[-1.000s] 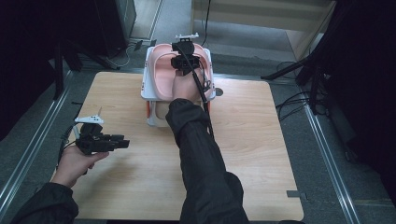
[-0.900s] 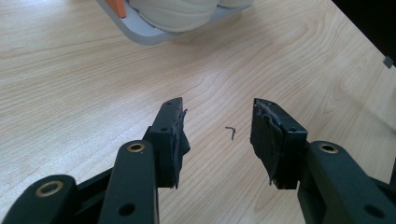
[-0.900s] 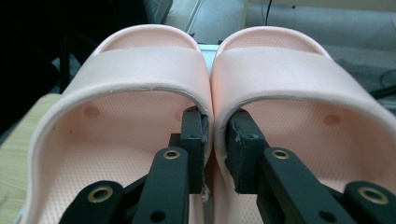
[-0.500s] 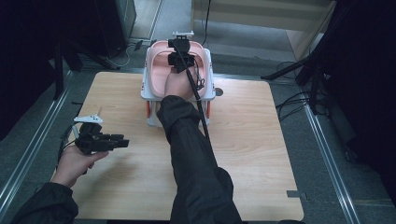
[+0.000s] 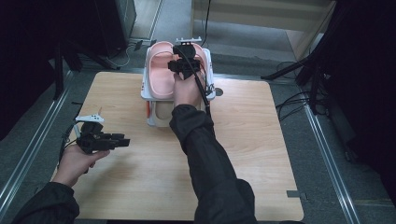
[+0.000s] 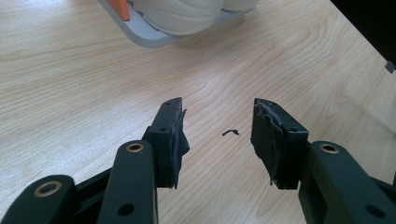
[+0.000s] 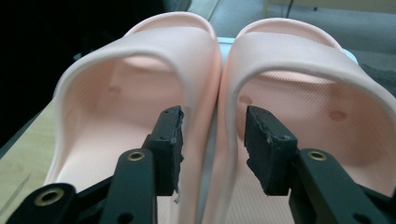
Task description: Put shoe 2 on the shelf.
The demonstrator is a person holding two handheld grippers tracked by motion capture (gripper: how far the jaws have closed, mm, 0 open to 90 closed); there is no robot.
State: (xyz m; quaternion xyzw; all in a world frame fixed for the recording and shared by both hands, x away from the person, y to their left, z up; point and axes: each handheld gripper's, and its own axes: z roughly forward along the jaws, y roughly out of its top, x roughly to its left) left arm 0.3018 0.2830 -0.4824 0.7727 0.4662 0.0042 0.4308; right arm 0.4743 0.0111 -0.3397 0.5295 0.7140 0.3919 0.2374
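A pair of soft pale-pink rubber slide sandals (image 5: pixel 175 70) sits side by side on the top tier of a small white two-level shoe rack with orange legs (image 5: pixel 150 95), which stands at the far edge of the table, just left of its middle. The right gripper (image 5: pixel 186 65) hangs over the pair on a long, dark-sleeved reach. Its jaws have just been opening and now stand spread. In the right gripper view the two inner walls of the sandals (image 7: pixel 217 107), pressed against each other, rise between the pads without either pad pressing on them. That reads as a release: the pair was probably being set down or squared up on the rack, and this placing looks nearly finished, with only the hand's withdrawal left.

On the rack's lower tier a cream-coloured pair of shoes (image 6: pixel 187 11) shows its rounded ends.

Well to the near left of the rack, the left gripper (image 5: pixel 122 141) hovers low over the table, jaws spread with nothing between them. A tiny dark scrap (image 6: pixel 230 133) lies on the wood beyond its tips.

The surface is a light wooden tabletop (image 5: pixel 261 140) with rounded corners. Around it the floor is grey, with metal rails (image 5: pixel 28 154) along the sides, dark stands and cables beyond the rack.
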